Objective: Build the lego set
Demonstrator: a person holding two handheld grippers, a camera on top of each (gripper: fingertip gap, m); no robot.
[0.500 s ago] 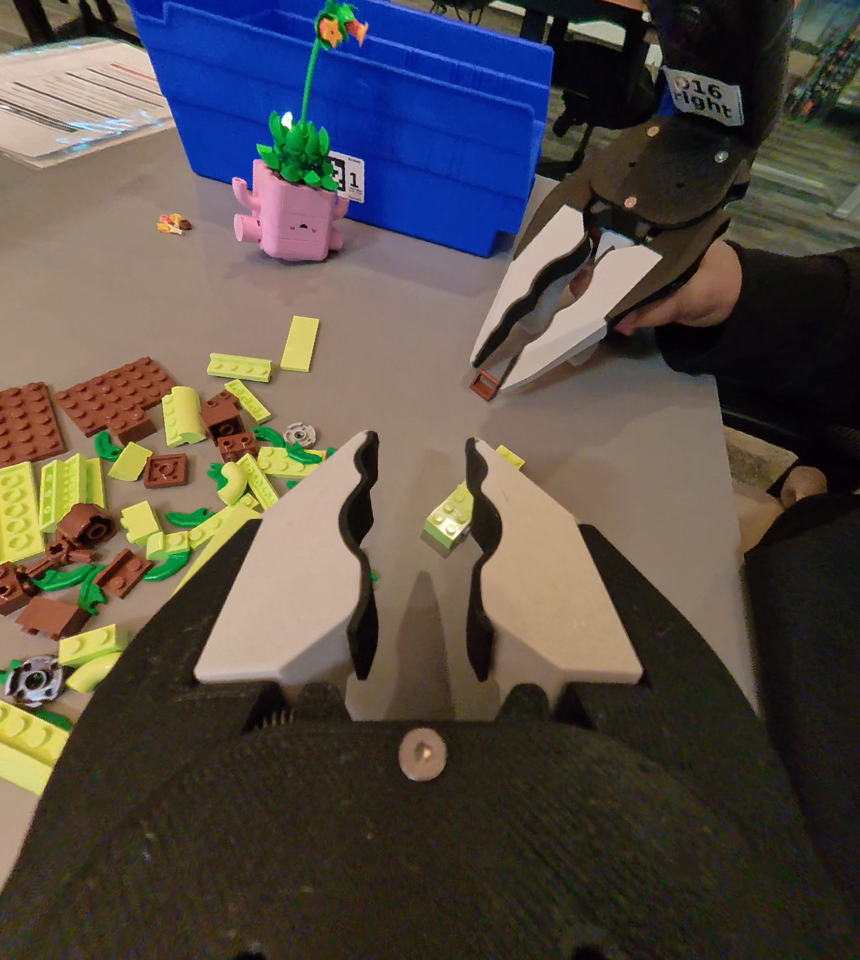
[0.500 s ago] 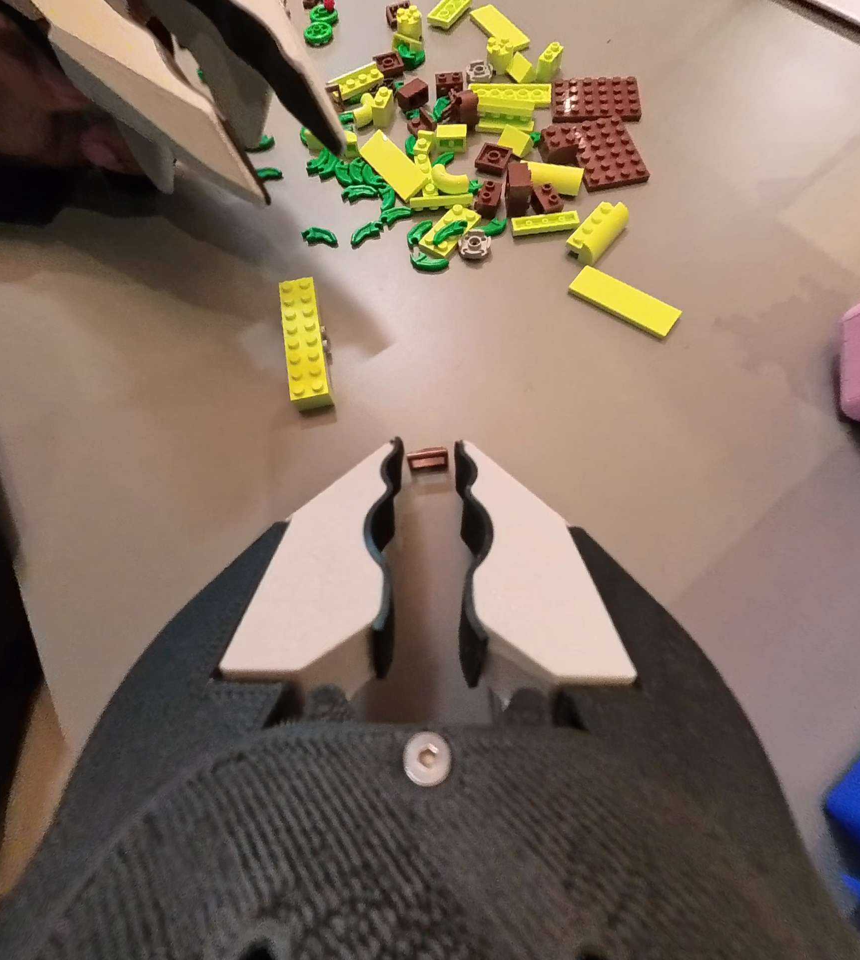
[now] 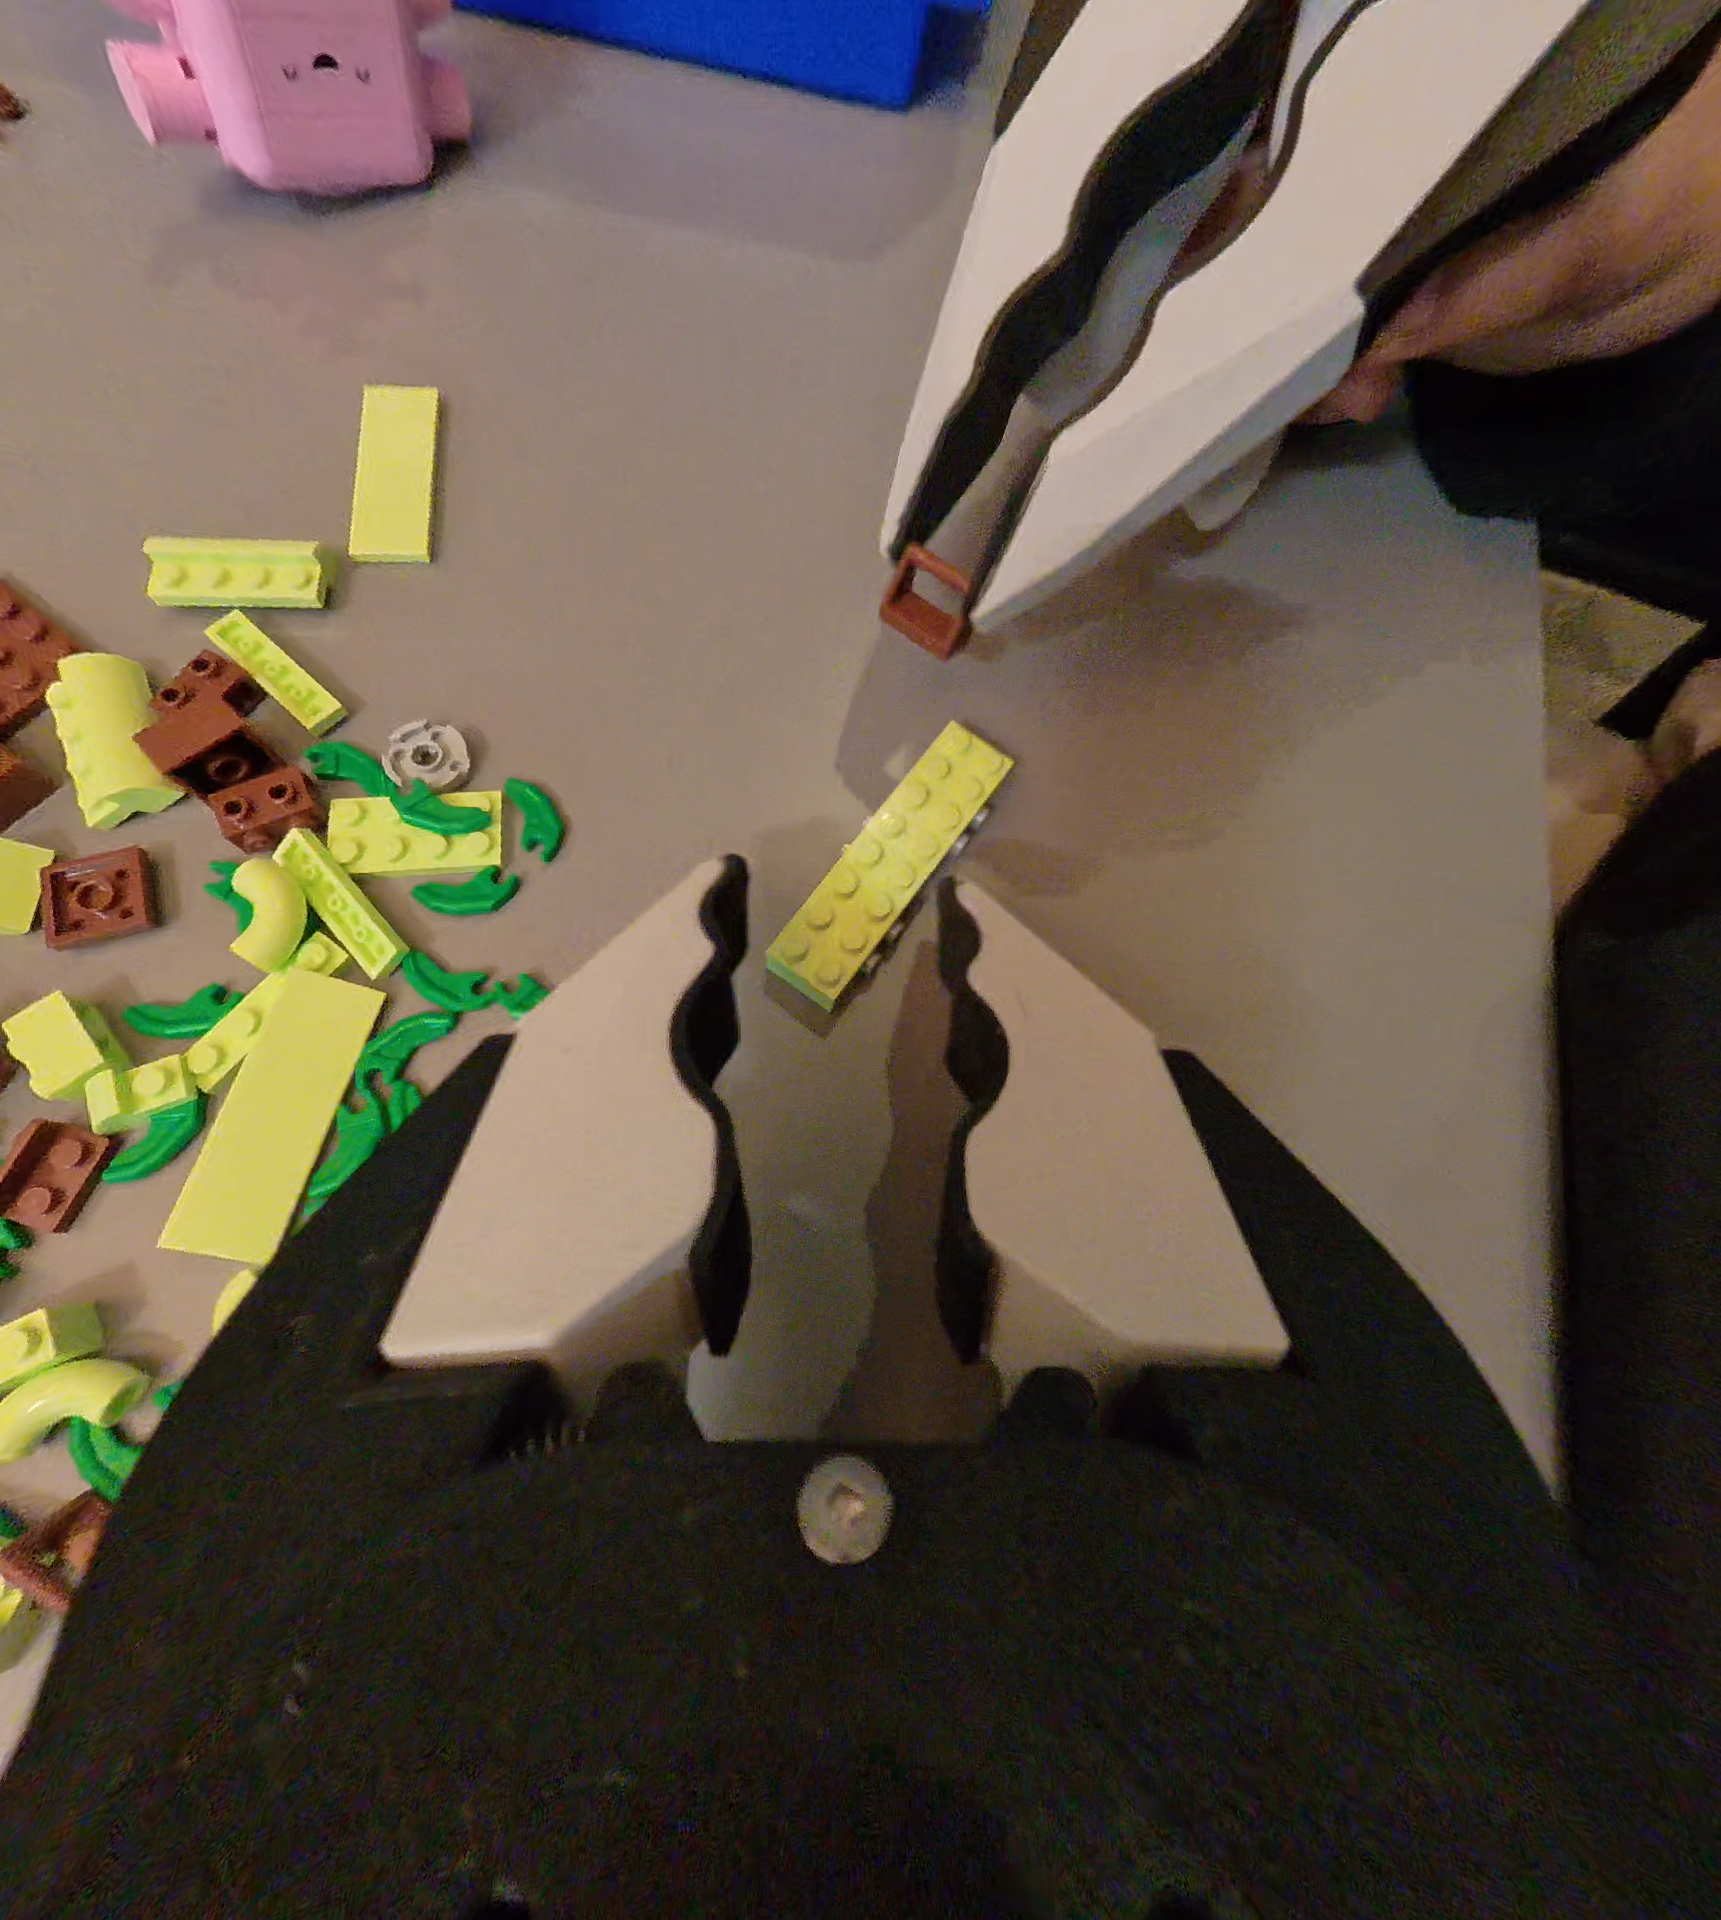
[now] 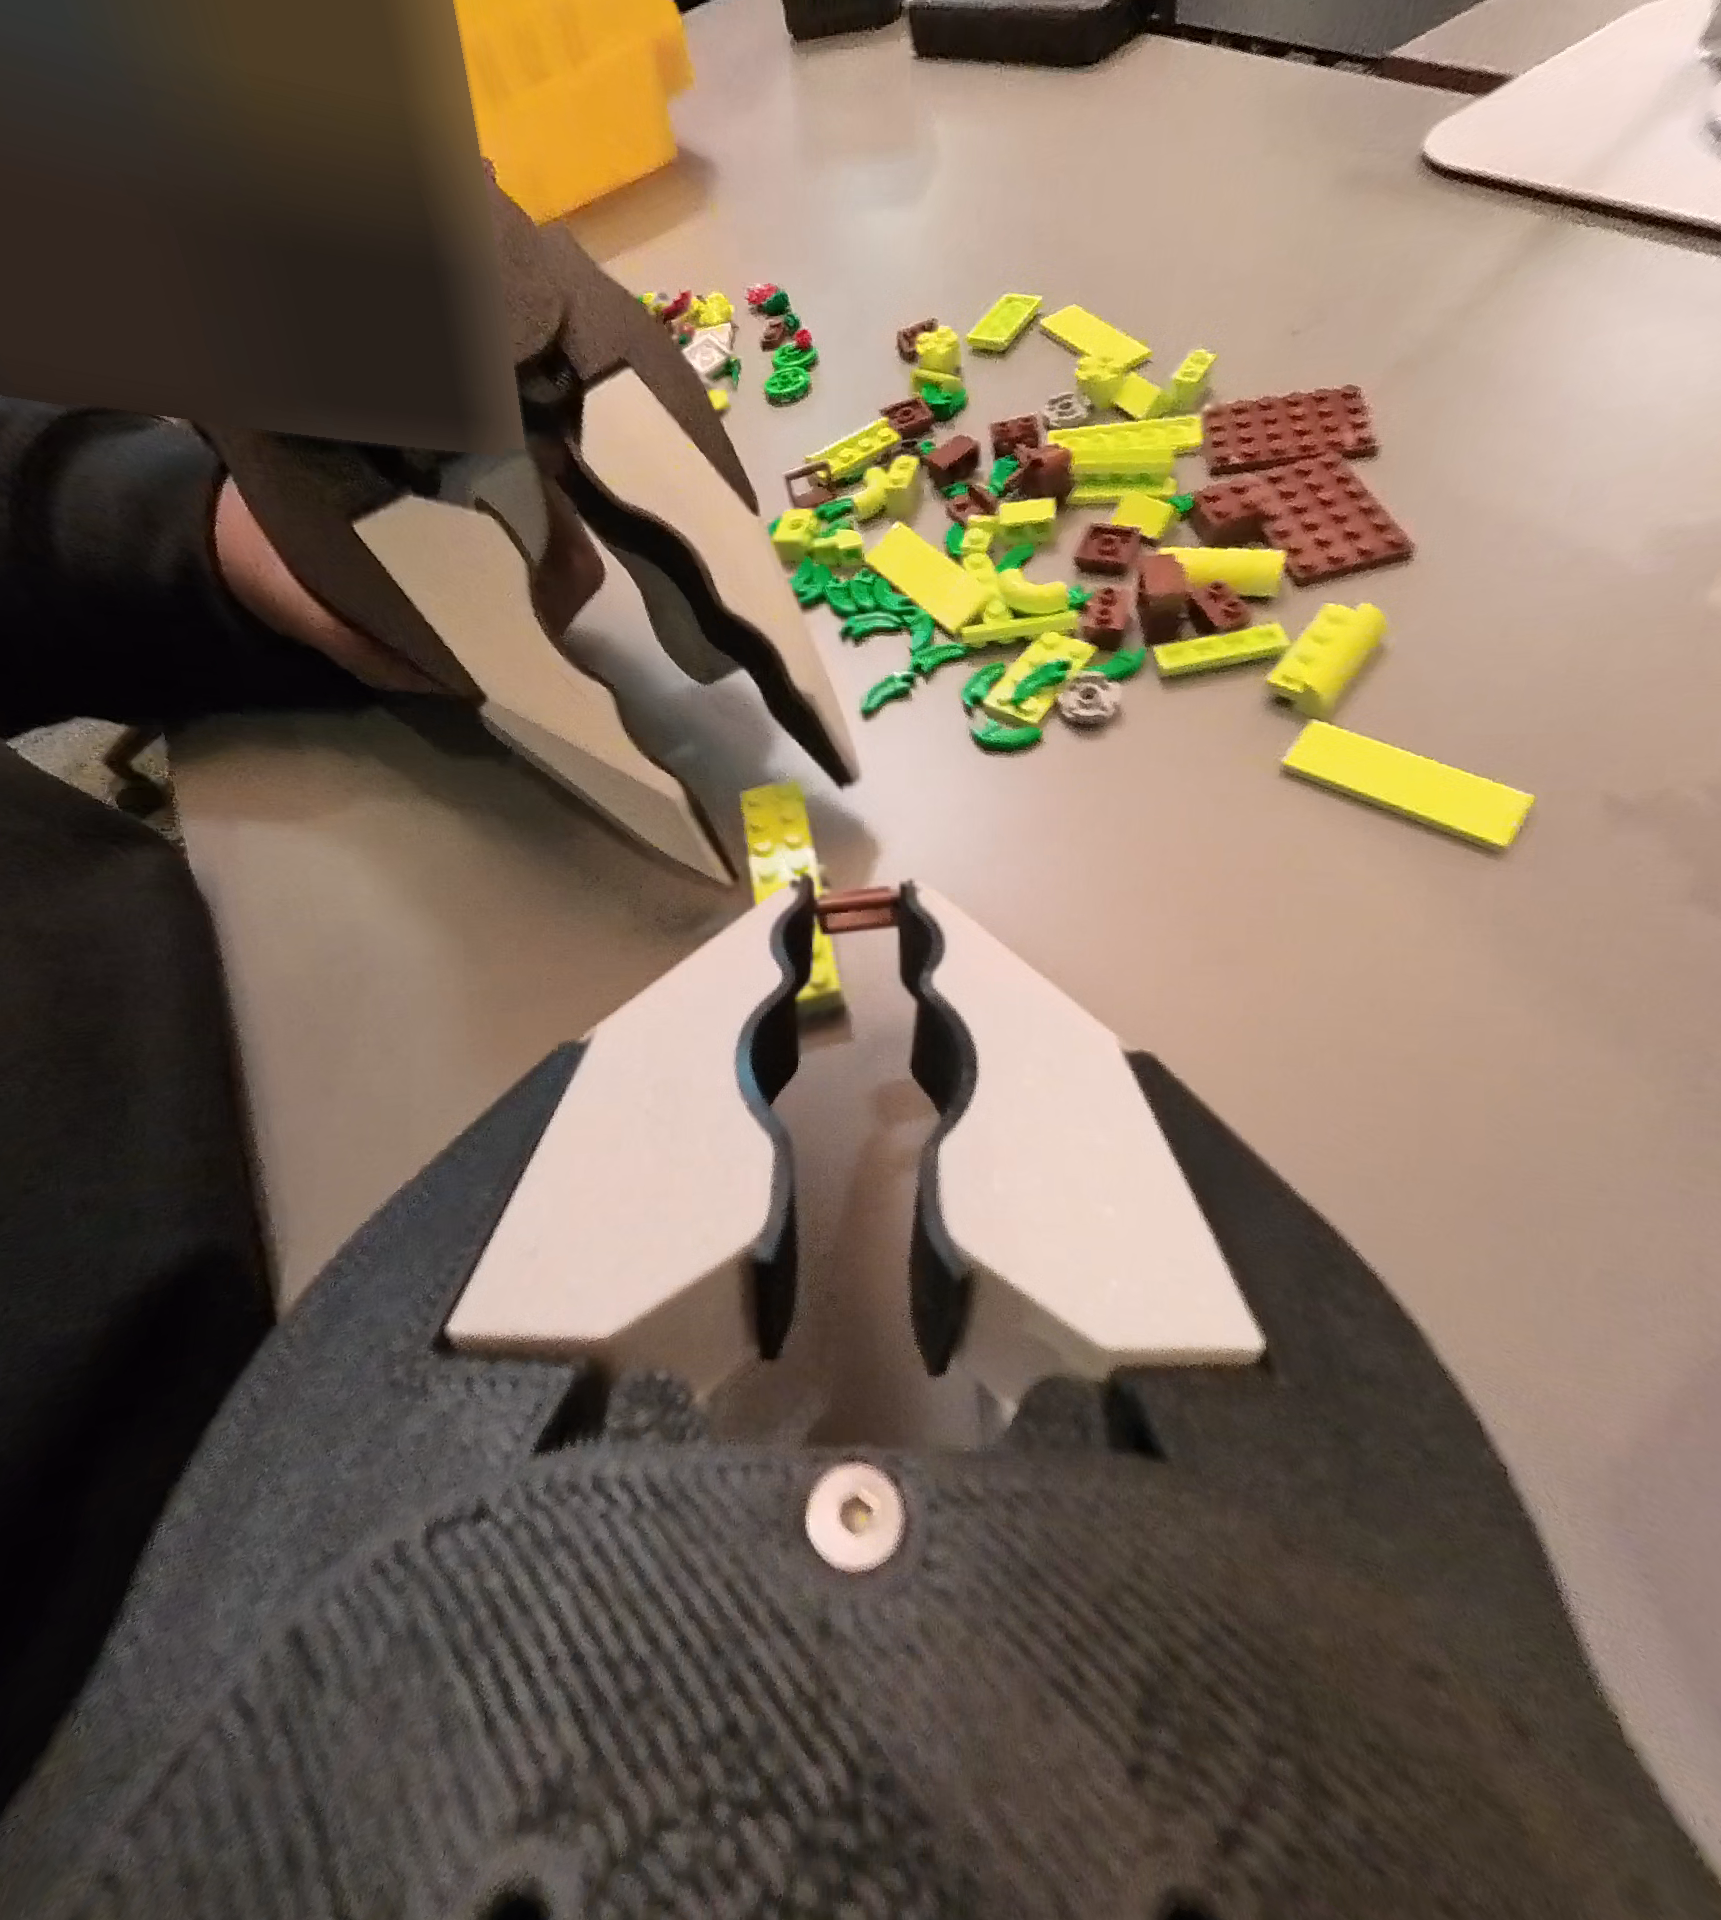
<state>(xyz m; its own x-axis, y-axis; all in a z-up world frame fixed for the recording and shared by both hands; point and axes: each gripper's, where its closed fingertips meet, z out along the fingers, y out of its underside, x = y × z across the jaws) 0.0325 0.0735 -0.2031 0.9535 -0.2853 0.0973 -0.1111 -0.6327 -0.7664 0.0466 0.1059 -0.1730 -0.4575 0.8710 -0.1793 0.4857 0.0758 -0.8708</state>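
Left wrist view: the left gripper hangs over the grey table with its jaws parted, gripping nothing. A lime green plate, studs up, lies flat on the table with its near end between the fingertips; whether either tip touches it cannot be told. Just beyond the plate's far end, the right gripper pinches a small brown square piece at its tips, clear of the plate. Left of the plate lies the loose pile of lego pieces: lime, brown and green. Beyond the plate stand a pink block figure and, past it, a blue bin.

Right wrist view: the right gripper clamps the brown piece edge-on above the lime plate. The left gripper points down at the plate, its two tips either side of the far end. A yellow bin stands far beyond the plate.
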